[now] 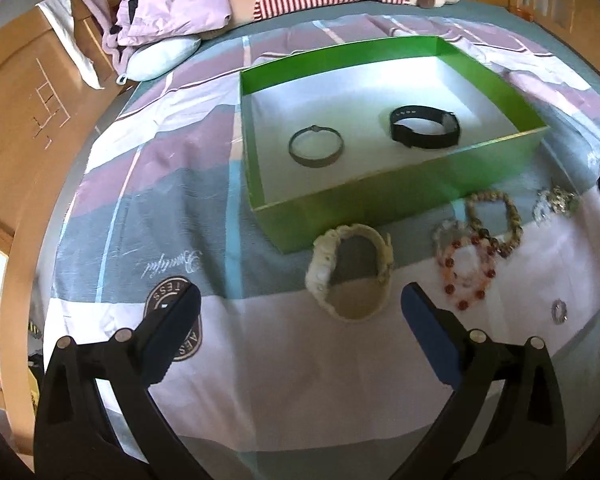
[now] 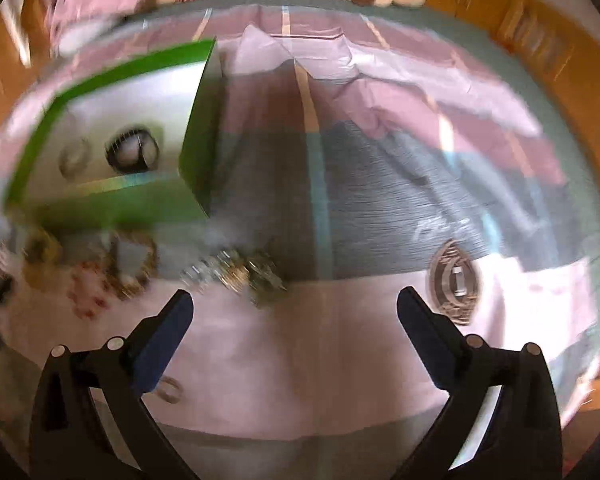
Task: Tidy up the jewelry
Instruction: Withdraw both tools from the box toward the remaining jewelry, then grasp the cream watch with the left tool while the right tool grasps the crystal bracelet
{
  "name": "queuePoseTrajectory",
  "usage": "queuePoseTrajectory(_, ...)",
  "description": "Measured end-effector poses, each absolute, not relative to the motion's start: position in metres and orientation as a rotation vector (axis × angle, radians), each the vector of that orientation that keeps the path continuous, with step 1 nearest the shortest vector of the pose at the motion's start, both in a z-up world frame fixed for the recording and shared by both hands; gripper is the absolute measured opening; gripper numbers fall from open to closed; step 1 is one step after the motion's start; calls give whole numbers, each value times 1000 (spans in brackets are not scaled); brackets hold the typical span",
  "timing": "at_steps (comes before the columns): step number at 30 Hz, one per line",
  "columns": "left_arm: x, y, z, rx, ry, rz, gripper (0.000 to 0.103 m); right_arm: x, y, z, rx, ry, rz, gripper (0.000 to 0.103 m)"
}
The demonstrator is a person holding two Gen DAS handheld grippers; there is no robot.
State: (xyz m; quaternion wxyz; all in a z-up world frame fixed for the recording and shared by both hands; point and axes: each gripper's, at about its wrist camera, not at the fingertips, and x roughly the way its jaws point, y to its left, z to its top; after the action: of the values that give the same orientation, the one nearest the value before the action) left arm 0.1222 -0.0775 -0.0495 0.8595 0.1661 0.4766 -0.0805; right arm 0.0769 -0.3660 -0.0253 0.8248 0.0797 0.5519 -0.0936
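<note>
The open green cardboard box (image 1: pixel 400 196) holds a thin grey metal bangle (image 1: pixel 316 146) and a black strap watch (image 1: pixel 425 127). A cream woven bracelet (image 1: pixel 350 272) lies just outside the box's near wall. The left gripper (image 1: pixel 300 312) and right gripper (image 2: pixel 294 312) both hover empty, jaws apart.

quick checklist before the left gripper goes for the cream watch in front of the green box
1. left gripper open, holding nothing: ok
2. cream watch lies between the fingers' line, just ahead: ok
3. Watch apart from the red bead bracelet: ok
4. green box has bare floor between the metal bangle and black watch: ok
5. right gripper open, out of the path: cannot tell, its view is blurred
</note>
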Motion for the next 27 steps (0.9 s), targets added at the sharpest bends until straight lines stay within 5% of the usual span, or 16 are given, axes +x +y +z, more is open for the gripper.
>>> queuePoseTrajectory(8, 147, -68, -63, 276, 1083, -152, 101, 93, -383, -38, 369, 1202, -162, 102)
queuePoseTrajectory(14, 154, -72, -72, 255, 1116, -176, 86, 110, -375, -55, 313, 1263, -142, 86)
queuePoseTrajectory(23, 166, -69, -86, 216, 1161, -188, 72, 109, -373, -59, 267, 1284, -149, 82)
queuePoseTrajectory(27, 167, -69, -89, 224, 1162, -194, 66, 106, -375, -60, 168, 1309, -196, 72)
